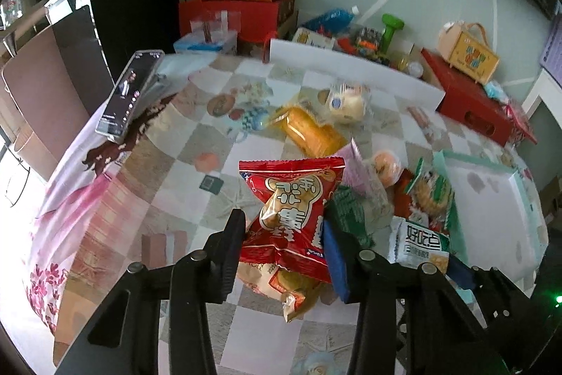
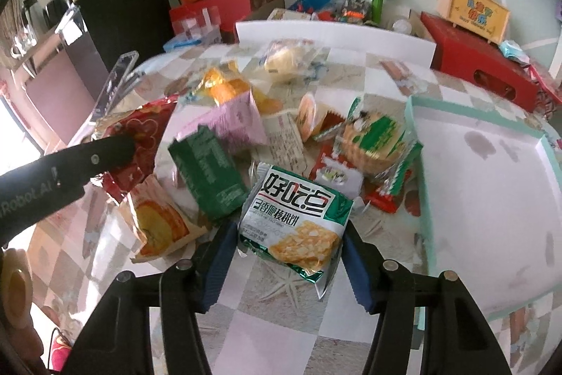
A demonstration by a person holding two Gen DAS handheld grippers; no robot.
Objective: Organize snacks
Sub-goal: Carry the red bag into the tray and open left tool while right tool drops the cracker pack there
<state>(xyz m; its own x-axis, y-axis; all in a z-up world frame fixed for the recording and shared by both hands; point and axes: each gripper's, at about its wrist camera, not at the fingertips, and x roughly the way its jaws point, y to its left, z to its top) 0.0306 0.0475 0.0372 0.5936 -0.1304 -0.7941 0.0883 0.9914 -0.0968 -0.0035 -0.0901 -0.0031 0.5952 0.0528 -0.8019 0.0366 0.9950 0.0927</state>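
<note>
Between the two pads of my left gripper (image 1: 284, 252) I hold a red snack packet (image 1: 293, 209); both pads press on its sides and it is lifted above the table (image 1: 116, 227), with one more yellowish packet (image 1: 298, 294) just under it. My right gripper (image 2: 289, 260) is closed on a white-and-green biscuit packet (image 2: 296, 224), one pad on each side edge; whether this packet is touching the table I cannot tell.

On the checked tablecloth, toward the middle of the table, lies a loose heap of snacks: a dark green packet (image 2: 207, 173), a pink packet (image 2: 235, 120), a round cracker pack with green print (image 2: 377, 143) and an orange cake packet (image 2: 159, 227) near the left gripper's finger. Farther toward the back edge lie a yellow bread pack (image 1: 309, 129) and a pale bun pack (image 1: 347, 102).

At the right edge of the table stands a white tray with a mint-green rim (image 2: 418, 143); no snack is seen inside it. A phone (image 1: 128, 95) leans near the left edge. Behind the far edge are red boxes (image 1: 470, 97) and a green dumbbell (image 1: 391, 30).
</note>
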